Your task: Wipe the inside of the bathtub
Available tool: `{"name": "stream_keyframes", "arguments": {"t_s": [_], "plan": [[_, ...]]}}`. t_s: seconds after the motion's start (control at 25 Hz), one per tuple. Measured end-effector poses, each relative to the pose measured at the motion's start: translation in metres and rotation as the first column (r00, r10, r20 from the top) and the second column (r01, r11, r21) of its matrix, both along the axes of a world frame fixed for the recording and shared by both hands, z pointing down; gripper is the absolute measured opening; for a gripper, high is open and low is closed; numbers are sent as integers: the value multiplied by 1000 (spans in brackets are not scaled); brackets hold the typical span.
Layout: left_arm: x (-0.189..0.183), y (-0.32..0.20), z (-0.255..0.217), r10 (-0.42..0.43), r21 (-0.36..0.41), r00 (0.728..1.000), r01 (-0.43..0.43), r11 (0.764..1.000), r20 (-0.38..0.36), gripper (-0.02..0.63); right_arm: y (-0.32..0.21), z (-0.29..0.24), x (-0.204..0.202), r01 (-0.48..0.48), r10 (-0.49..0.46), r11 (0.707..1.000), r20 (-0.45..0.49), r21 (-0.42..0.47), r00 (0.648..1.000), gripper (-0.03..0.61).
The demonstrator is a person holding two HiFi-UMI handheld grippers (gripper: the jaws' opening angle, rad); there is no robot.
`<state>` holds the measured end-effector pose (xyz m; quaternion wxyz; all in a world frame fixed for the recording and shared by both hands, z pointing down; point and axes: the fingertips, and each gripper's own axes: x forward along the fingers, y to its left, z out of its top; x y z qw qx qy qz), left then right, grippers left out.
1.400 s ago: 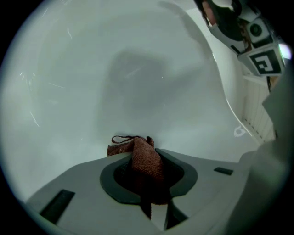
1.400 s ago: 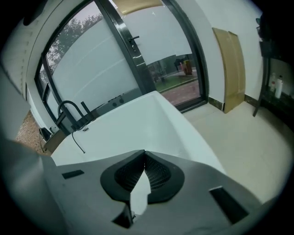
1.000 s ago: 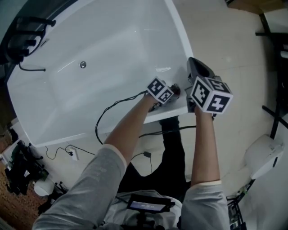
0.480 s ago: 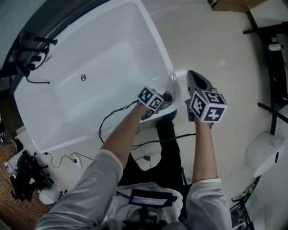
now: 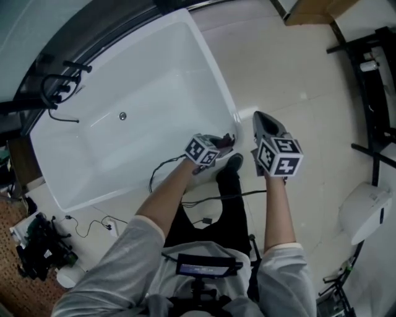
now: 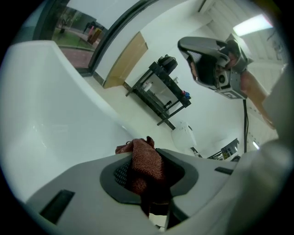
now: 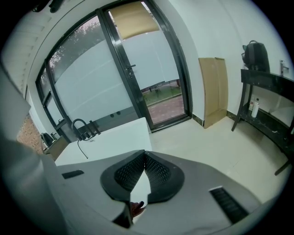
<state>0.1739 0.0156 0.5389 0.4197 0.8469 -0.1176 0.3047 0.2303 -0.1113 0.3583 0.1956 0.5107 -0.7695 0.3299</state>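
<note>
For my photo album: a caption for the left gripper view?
Left claw clamped on a reddish cloth by the white bathtub.

We record a black rack (image 5: pixel 371 68) along the wall, well to the right of the right gripper (image 5: pixel 263 121). A brown board (image 5: pixel 309 7) stands against the wall far ahead of that gripper. A white appliance (image 5: pixel 364 213) sits on the floor (image 5: pixel 291 68) to its right and behind it. Black cables (image 5: pixel 213 197) trail over the floor just behind the left gripper (image 5: pixel 223 143). A black tap (image 5: pixel 59 86) stands well ahead of that gripper and to its left. Black gear (image 5: pixel 37 247) lies far to its left and behind, with a small white box (image 5: pixel 111 228) on a cable nearer. Glass doors (image 7: pixel 138 69) fill the wall ahead of the right gripper.
</note>
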Motion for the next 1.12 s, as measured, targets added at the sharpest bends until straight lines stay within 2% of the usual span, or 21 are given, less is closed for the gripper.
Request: {"name": "stream_keyframes", "arguments": {"t_s": [0.2,0.36,0.6,0.76,0.92,1.12], "plan": [[-25,-6,-61,-49,149,999,48,988,5,97,17,-30,-3,-20,20,999,14,26,1000,2],[-51,-13,-121,-102,283,995,98,954,1,97,36,-58,-10,-16,14,998,31,64,999,2],[-108,-6,-200,-199,440,980,186,879,-18,98,78,-93,-35,-20,16,994,43,107,999,2],[-157,6,-244,-269,526,963,242,816,-26,98,109,-111,-65,-7,2,992,38,124,999,2],[-205,22,-288,-328,593,943,296,749,-56,98,142,-127,-90,12,-15,990,17,139,1000,2],[-277,42,-331,-366,648,926,336,684,-94,98,172,-142,-133,-2,0,987,14,161,1000,2]]}}
